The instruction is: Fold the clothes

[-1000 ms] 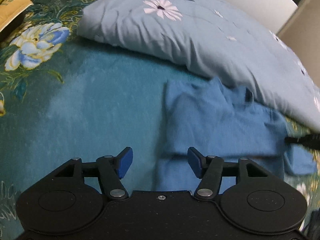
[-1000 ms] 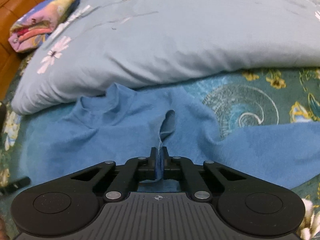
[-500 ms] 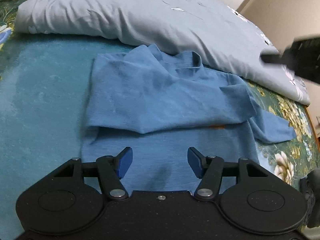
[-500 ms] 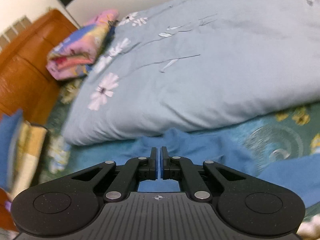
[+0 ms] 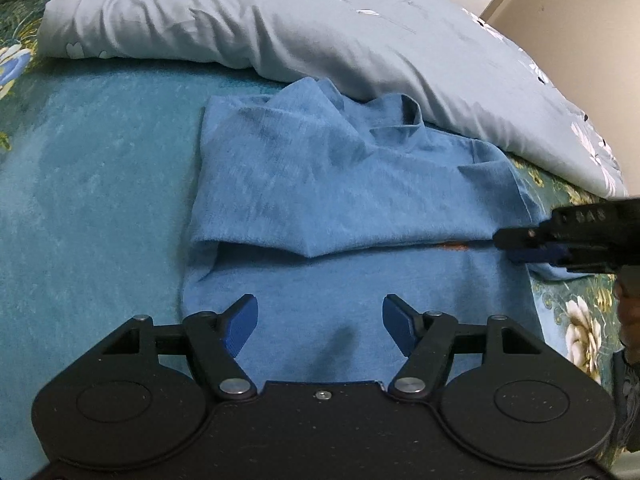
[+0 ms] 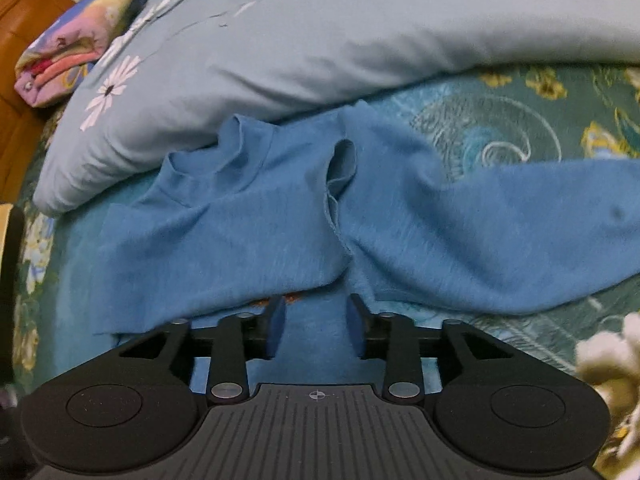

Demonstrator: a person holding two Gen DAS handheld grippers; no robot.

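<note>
Left wrist view: blue long-sleeve shirt (image 5: 340, 184) flat on bed (image 5: 88, 184), collar end tucked against edge of pale grey-blue floral duvet (image 5: 320, 28). One sleeve folded across chest, fold edge running straight across width of shirt. Lower body of shirt flat under left claw (image 5: 320, 322). Left claw wide open, nothing between blue pads, hovering over hem area. Right claw (image 5: 516, 248) entering from right side, tips at sleeve fold edge near small orange mark; open or closed not readable from this angle, body cut off by frame edge.

Right wrist view: same shirt (image 6: 248, 220), collar standing up wrinkled against duvet (image 6: 320, 40), deep crease running from near collar down toward right claw (image 6: 316, 330). Other sleeve stretched out flat toward right side of bed (image 6: 500, 120), end cut off by frame. Right claw partly open, pads apart, holding nothing; tips just short of fold edge, over lower shirt layer. Contact with fabric not determinable. Orange mark mostly hidden under fold edge, unreadable. Folded pink/multicolour bedding (image 6: 76, 36) on far left corner of bed on top of duvet, beside wooden headboard (image 6: 24, 40). Shirt hem hidden behind claw bodies in both views.
</note>
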